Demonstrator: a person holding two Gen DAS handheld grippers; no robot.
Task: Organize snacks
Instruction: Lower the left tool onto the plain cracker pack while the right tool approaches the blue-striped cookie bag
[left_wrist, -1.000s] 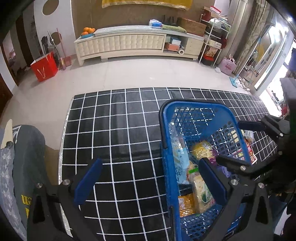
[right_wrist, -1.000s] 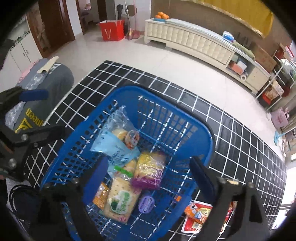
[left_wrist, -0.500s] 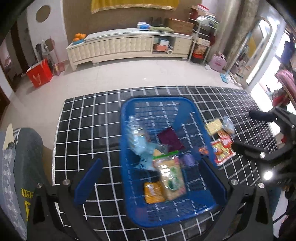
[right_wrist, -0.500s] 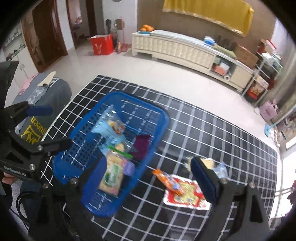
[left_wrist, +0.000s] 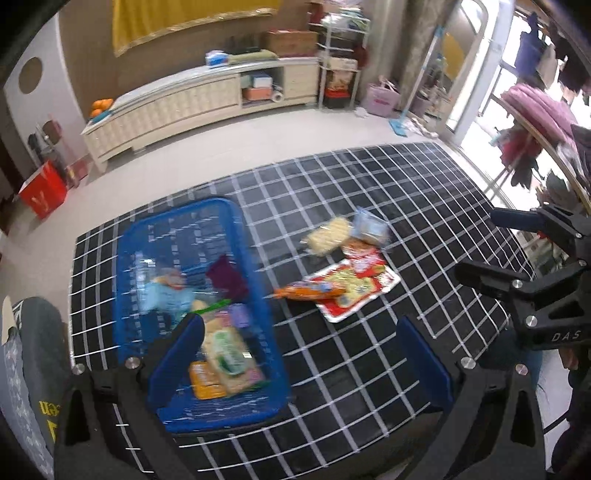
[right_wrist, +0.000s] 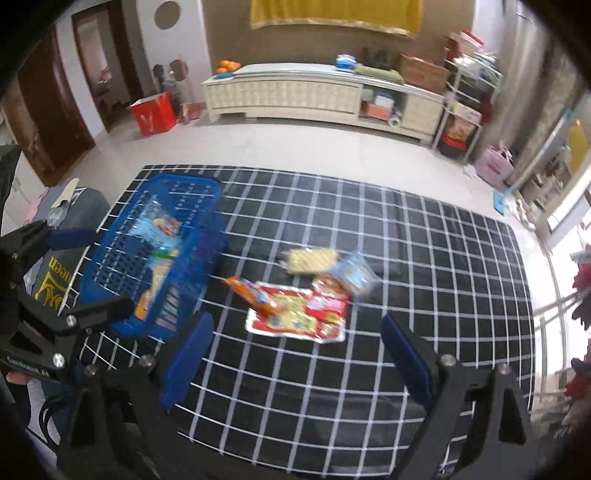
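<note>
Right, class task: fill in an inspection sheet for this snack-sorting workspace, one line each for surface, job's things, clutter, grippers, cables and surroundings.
Surface: black grid-pattern tablecloth.
Job's things: blue basket holding several snack packets; beside it on the cloth a red snack tray pack, orange packet lying across its edge, pale yellow cracker pack, clear blue-tinted bag.
Clutter: nothing seen.
Grippers: left gripper and right gripper, jaws open, empty, above the table.
Cables: nothing seen.
Surroundings: cream sideboard, red paper bag.
</note>
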